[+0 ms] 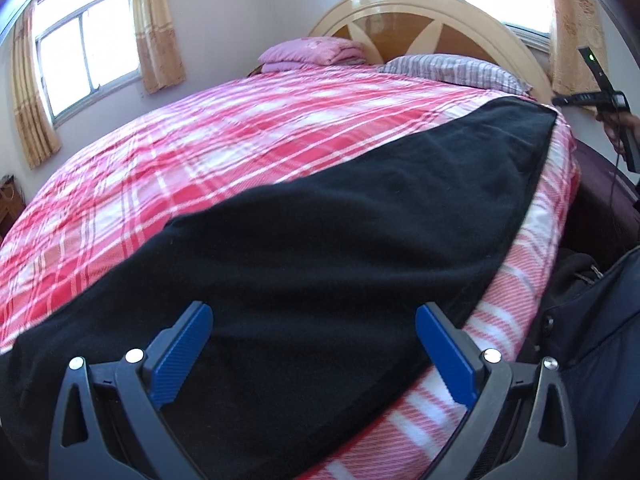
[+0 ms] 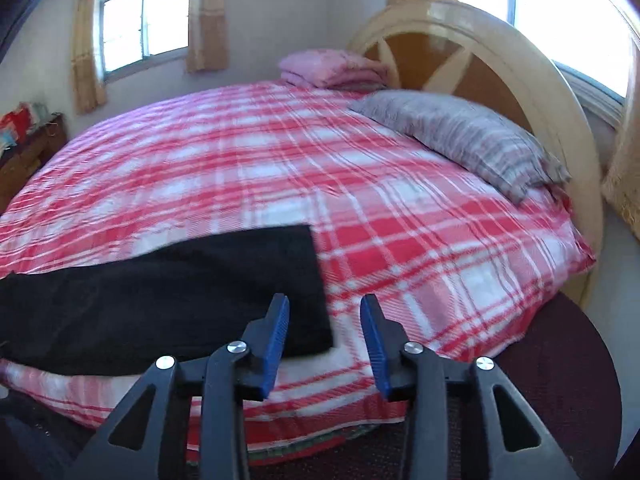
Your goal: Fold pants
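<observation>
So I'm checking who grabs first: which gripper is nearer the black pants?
Left. The left gripper hangs open right over the black pants; the right gripper is open, just off their end.

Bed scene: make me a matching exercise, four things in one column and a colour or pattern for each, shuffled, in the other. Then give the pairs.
Things:
1. pants
2. bedspread
3. pillow
4. folded blanket

Colours:
A. plain pink
B. grey stripes
C. black
D. red and white plaid

Pairs: 1-C, 2-D, 3-B, 4-A
</observation>
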{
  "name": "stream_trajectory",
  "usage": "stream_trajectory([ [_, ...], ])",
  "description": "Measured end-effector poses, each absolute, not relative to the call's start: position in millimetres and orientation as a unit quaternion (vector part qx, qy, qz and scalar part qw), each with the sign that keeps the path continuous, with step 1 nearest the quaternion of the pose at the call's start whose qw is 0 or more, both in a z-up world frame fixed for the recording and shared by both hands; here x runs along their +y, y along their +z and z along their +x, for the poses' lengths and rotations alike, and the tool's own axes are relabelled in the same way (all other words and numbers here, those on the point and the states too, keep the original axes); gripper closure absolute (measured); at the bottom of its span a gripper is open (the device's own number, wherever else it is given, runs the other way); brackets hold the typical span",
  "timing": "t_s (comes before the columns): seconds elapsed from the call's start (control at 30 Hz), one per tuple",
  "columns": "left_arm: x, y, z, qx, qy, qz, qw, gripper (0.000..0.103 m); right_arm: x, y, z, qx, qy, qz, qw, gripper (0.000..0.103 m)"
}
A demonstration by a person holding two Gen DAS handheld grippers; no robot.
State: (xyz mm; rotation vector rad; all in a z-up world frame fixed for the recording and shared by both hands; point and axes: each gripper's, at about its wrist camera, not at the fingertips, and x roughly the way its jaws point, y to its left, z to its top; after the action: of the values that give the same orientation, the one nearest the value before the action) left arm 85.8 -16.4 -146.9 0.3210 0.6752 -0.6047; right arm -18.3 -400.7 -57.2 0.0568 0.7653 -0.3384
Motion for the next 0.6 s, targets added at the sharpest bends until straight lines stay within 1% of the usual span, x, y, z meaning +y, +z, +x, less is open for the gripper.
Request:
stream_trajectory([
  [0.07,-22,-145,82,0.321,-0.299,0.159,0.884,0.000,-371,-53,-14,0.363,-0.111,0.006,0.925,0.060],
  [0.17,-31,-146,79,0.320,-0.311,0.165,0.879,0.000,-318,-61,3,0.378,-0.029,-0.044,0.924,0.060],
  [0.33,-41,-147,74,0.315,-0.315,0.184,0.876,0.000,-232,-96,26,0.420,0.090,-0.107,0.897,0.060],
  [0.47,-41,-150,78,0.324,-0.317,0.174,0.874,0.000,-198,-119,30,0.430,0.130,-0.152,0.880,0.060],
  [0.6,-40,-159,84,0.342,-0.312,0.169,0.870,0.000,-183,-137,38,0.430,0.111,-0.211,0.871,0.060],
])
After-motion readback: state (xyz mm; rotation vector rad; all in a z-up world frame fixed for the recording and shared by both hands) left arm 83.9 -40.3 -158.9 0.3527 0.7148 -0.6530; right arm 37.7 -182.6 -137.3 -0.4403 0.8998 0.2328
